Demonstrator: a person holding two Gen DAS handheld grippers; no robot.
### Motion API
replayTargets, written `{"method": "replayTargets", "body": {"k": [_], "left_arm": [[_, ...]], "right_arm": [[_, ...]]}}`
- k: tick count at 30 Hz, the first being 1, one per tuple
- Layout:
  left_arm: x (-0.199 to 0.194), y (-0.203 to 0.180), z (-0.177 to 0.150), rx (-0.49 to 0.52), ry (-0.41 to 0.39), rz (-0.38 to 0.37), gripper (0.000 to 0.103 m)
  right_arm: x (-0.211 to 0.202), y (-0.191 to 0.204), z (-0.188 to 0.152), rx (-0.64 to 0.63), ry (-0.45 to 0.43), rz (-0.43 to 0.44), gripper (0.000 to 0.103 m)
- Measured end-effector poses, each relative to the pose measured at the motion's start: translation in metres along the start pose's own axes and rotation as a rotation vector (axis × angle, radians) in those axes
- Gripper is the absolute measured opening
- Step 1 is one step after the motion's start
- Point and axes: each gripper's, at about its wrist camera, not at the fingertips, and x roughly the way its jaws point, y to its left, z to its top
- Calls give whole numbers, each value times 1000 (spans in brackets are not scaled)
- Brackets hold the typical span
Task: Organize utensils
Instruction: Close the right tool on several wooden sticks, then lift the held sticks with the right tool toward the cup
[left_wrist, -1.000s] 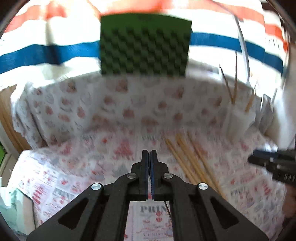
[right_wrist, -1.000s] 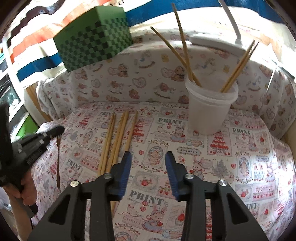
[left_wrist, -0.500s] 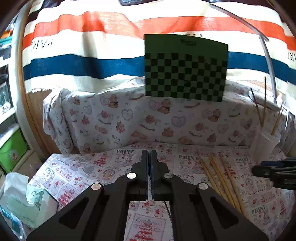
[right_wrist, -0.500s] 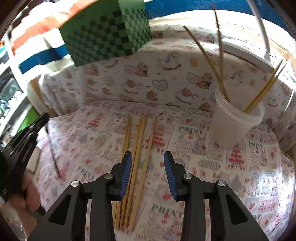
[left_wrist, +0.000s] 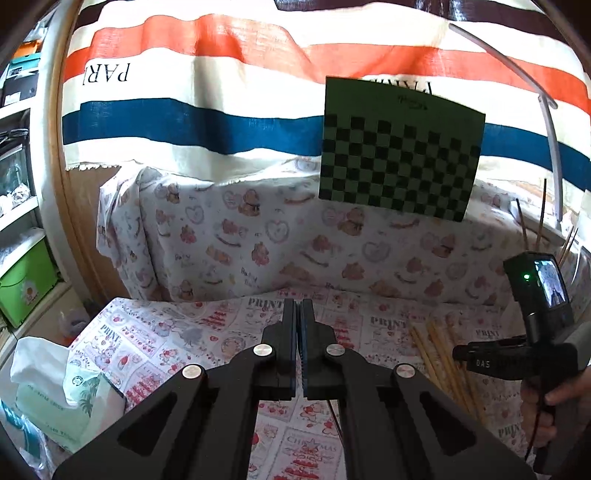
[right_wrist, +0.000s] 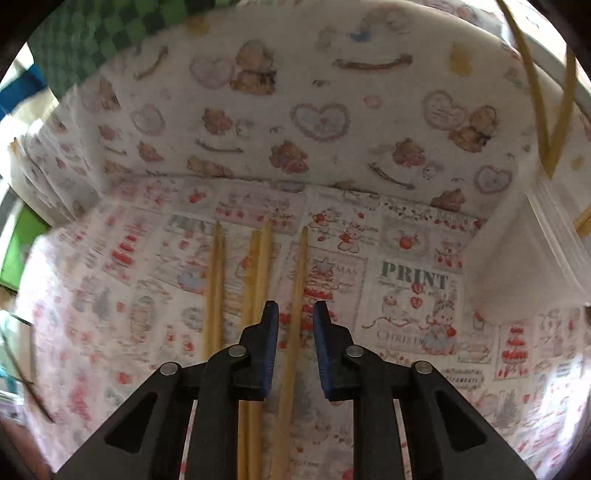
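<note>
It looked like a room in a home. A table (left_wrist: 177, 332) was covered with a cloth of bears and hearts, and a striped blanket (left_wrist: 221, 92) hung behind it. Shelves (left_wrist: 18, 221) with a green box (left_wrist: 26, 280) stood at the left, and a tissue pack (left_wrist: 55, 398) lay nearby.
</note>
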Motion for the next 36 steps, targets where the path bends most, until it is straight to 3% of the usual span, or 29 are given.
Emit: {"method": "replayTargets", "body": {"k": [5, 7, 10, 12, 17, 21, 27, 30, 33, 36], "left_arm": [[1, -12, -4, 61, 0, 37, 1], [1, -15, -6, 68, -5, 36, 1], [5, -20, -9, 74, 9, 35, 1], [6, -25, -11, 87, 18, 17, 1], [-1, -33, -12, 95, 0, -24, 1], [-1, -54, -7, 122, 22, -80, 1], [-22, -83, 10, 177, -11, -138, 1], [-29, -95, 21, 192, -25, -144, 1], [-32, -104, 31, 191, -25, -161, 1], [-33, -115, 38, 188, -20, -194, 1]], "right_arm": [[5, 3, 6, 18, -19, 4, 16], [6, 3, 8, 28, -25, 0, 7], [-3, 4, 8, 36, -79, 4, 7], [-26, 2, 1, 19, -170, -8, 7], [-96, -8, -22, 21, -382, 68, 6], [-161, -10, -48, -18, -610, 57, 7], [-215, -34, -81, -28, -818, 143, 7], [-230, -51, -98, -4, -896, 175, 7], [-235, -73, -100, 49, -911, 236, 7], [-238, -88, -104, 91, -948, 241, 7]]}}
